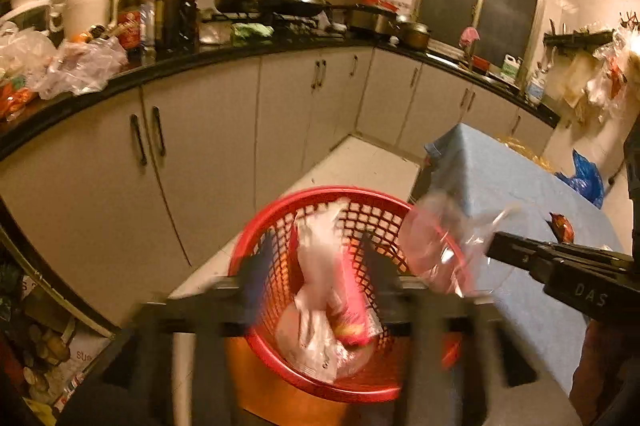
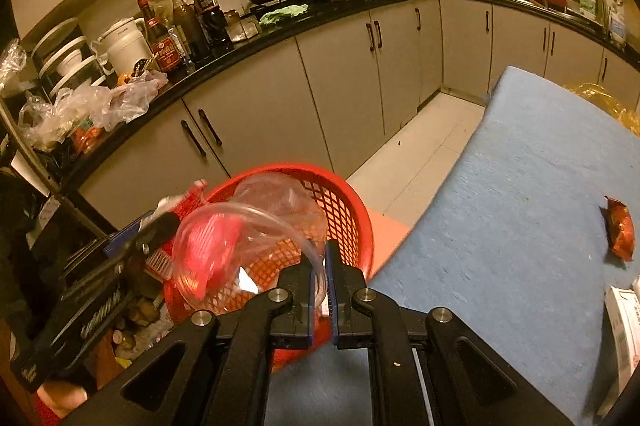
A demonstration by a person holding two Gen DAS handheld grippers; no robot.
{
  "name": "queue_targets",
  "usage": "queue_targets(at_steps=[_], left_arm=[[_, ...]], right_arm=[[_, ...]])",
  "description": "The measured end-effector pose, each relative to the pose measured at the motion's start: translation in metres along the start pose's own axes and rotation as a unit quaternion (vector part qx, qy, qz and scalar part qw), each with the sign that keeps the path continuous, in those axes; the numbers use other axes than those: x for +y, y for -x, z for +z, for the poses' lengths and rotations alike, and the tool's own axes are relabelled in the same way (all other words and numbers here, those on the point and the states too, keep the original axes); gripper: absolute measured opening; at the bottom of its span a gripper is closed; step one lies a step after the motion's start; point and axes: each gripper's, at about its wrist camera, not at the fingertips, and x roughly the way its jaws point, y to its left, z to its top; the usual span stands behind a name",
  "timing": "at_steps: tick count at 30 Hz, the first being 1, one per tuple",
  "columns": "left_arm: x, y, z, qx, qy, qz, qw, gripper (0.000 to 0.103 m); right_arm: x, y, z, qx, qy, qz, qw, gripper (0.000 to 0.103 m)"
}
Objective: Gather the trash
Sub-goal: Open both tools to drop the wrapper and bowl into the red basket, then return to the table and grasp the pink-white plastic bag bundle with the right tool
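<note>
A red mesh basket stands beside the blue-covered table. My left gripper hovers over the basket, its jaws open. A white plastic bag and pink packet hang blurred between its fingers without touching them, reaching down into the basket. My right gripper is shut on the edge of a crumpled clear plastic bag, which it holds over the basket's rim. An orange-red snack wrapper lies on the table.
The basket rests on an orange stool. A white box sits at the table's right edge. The black counter carries bottles, pans and loose plastic bags. Pale floor runs between cabinets and table.
</note>
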Motion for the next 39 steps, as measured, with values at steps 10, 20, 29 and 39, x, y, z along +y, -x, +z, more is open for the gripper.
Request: queue_targets(at_steps=[10,20,29,39], left_arm=[[-0.012,0.026,0.002,-0.021,-0.003,-0.018,0.9996,0.061],[-0.083,0.062,-0.012,-0.032,-0.051,-0.084,0.9946,0.066],[-0.156,0.073,-0.030,-0.017,-0.104,-0.141,0.9843,0.066],[-0.222,0.086,-0.056,0.001,-0.165,-0.187,0.9684,0.070]], right_arm=[[-0.021,0.043,-0.016,-0.032,-0.020,-0.003,0.999,0.032],[-0.058,0.121,-0.064,-0.068,-0.055,-0.015,0.996,0.034],[-0.119,0.199,-0.116,-0.103,-0.119,-0.054,0.986,0.035],[-0.227,0.299,-0.179,-0.165,-0.241,-0.191,0.937,0.052]])
